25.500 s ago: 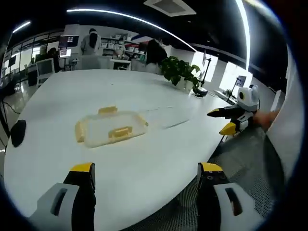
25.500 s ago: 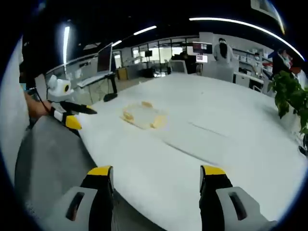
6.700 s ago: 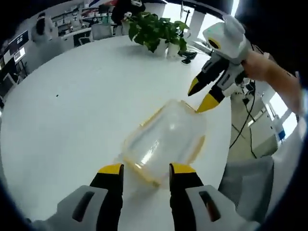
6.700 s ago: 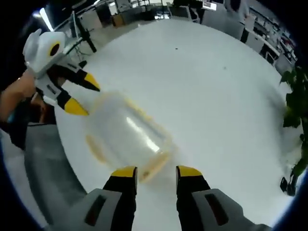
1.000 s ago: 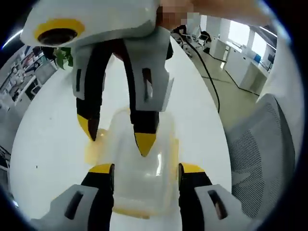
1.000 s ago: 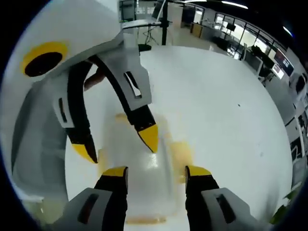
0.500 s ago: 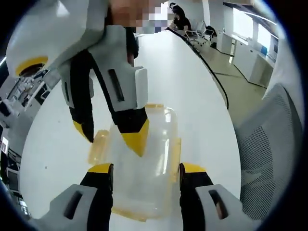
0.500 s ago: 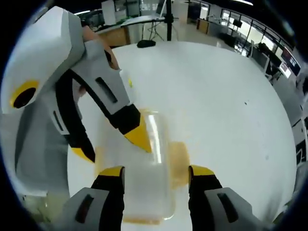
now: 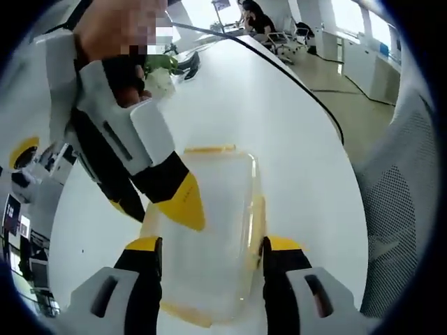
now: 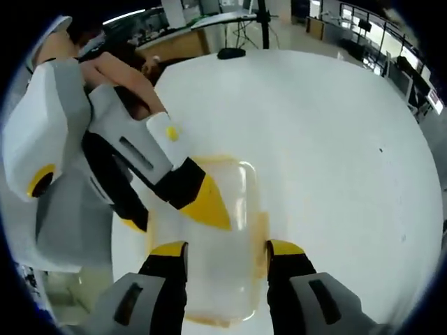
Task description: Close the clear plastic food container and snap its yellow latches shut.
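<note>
Open-plan office, big white table point(image 10: 328, 139), mesh chair point(image 9: 401, 209) beside it, desks point(image 10: 209, 21) and a seated person point(image 9: 257, 15) beyond the table

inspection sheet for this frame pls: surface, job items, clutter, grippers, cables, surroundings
Surface: white table, bare around the job's things.
Job's things: clear container lies on the table with its lid on; yellow latches show along its edges; whether they are snapped cannot be told.
Clutter: nothing seen near the container.
Grippers: left gripper and right gripper each have open jaws either side of the container, from opposite ends; contact cannot be told.
Cables: a dark cable runs along the table edge.
Surroundings: open office; mesh chair, a dark stand base at the far table edge.
</note>
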